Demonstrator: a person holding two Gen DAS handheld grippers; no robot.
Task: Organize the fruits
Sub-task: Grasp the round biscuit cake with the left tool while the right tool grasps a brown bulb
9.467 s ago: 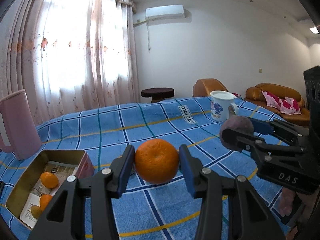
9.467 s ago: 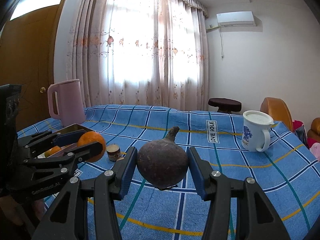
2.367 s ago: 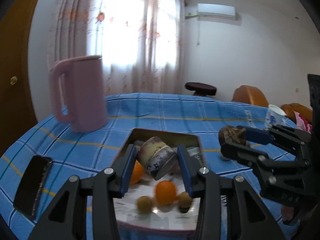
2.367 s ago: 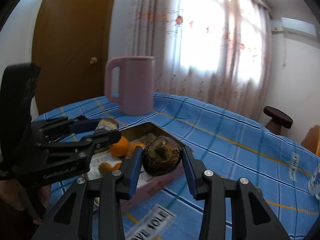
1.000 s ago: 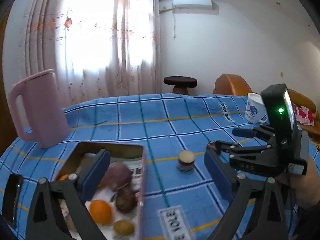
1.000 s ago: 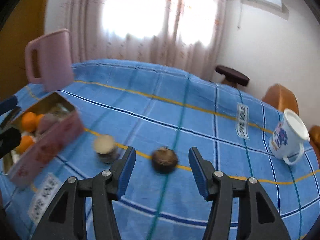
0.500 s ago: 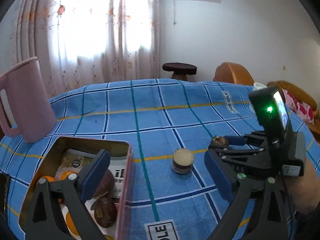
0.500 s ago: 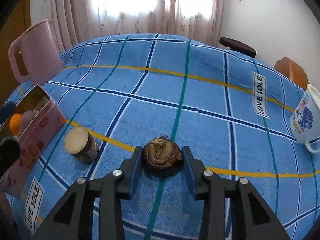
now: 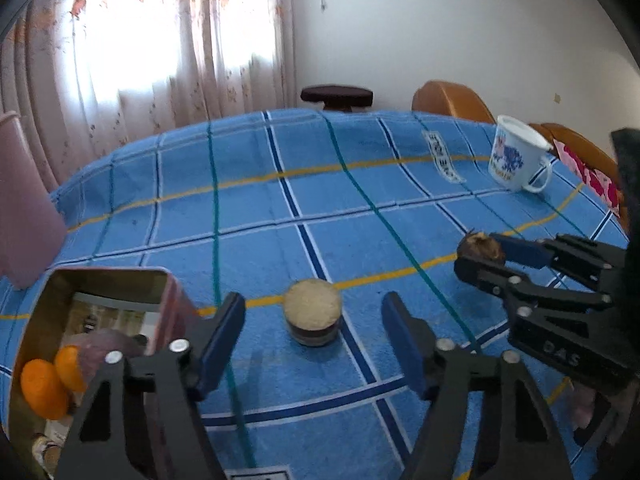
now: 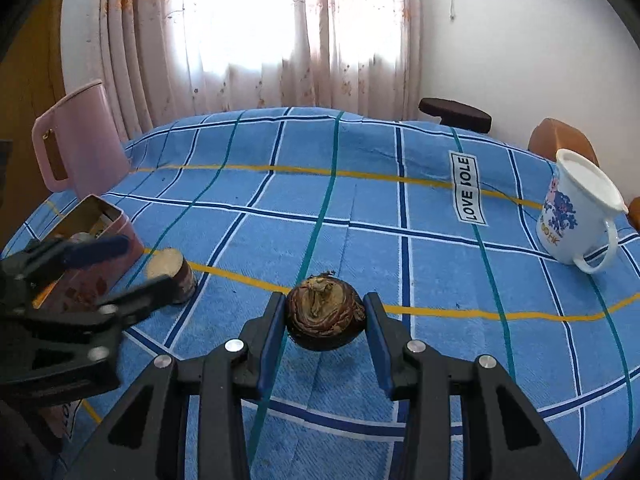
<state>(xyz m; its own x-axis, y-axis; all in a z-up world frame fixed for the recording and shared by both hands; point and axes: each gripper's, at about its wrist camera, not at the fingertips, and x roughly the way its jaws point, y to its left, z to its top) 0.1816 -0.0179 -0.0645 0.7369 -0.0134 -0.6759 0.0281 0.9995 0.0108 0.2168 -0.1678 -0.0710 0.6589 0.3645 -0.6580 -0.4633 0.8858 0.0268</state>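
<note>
Between the pads of the right gripper (image 10: pixel 325 320) sits a brown round fruit (image 10: pixel 325 317), clamped just above the blue checked cloth (image 10: pixel 400 208). Left of this fruit, the left gripper (image 9: pixel 313 328), jaws just narrowing but not touching, flanks a small jar (image 9: pixel 313 317); the tin box (image 9: pixel 52 320) with oranges (image 9: pixel 44 388) lies further left.

Brown round fruit (image 10: pixel 325 316) clamped upright, cut fruit piece (image 9: pixel 313 317) on cloth, oranges (image 9: pixel 50 380) in tin (image 9: pixel 52 284)

left wrist: low, angled down | right wrist: likewise | shared: blue checked cloth (image 9: pixel 256 216)
</note>
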